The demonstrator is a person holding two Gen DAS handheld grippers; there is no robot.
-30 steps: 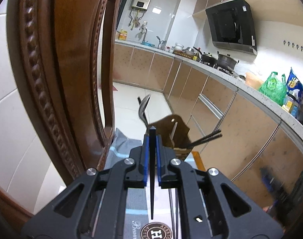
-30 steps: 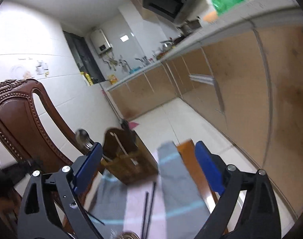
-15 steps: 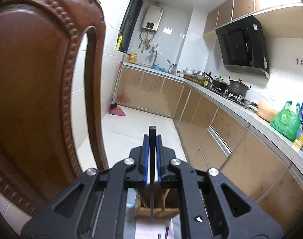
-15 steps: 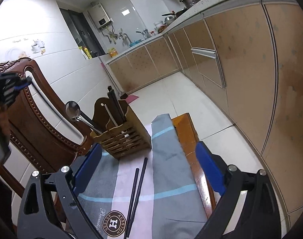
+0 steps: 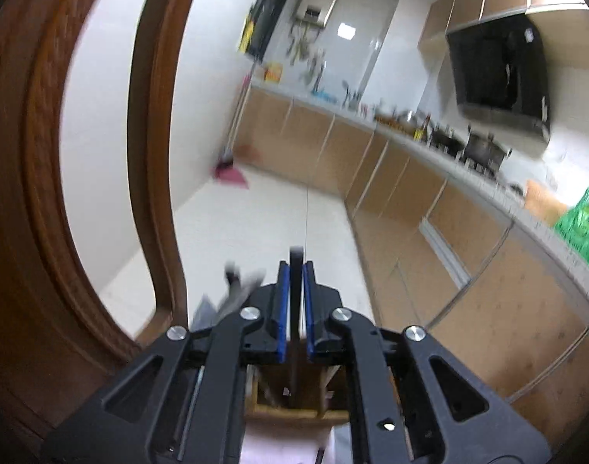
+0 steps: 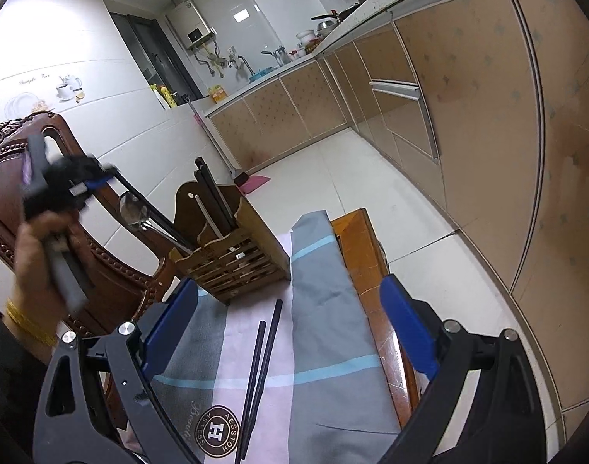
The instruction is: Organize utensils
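On the grey, pink and blue striped cloth (image 6: 325, 348) covering the wooden table, near its front edge, a round brown emblem (image 6: 216, 431) bears a white "H" ringed by the letters "AESSTOH"; script beside it seems to start "Beaut", the rest unclear. On the white wall tile (image 6: 54, 89), above a teapot-and-cup picture, cursive lettering reads roughly "Sample Tea". In the left wrist view nothing is legible.

- grey, pale pink and light-blue striped cloth (image 6: 325, 352), with a round brown-and-white logo;
- black chopsticks pair (image 6: 261, 363);
- tan slatted wooden utensil holder (image 6: 236, 263);
- reddish-brown carved wooden chair (image 6: 8, 178)
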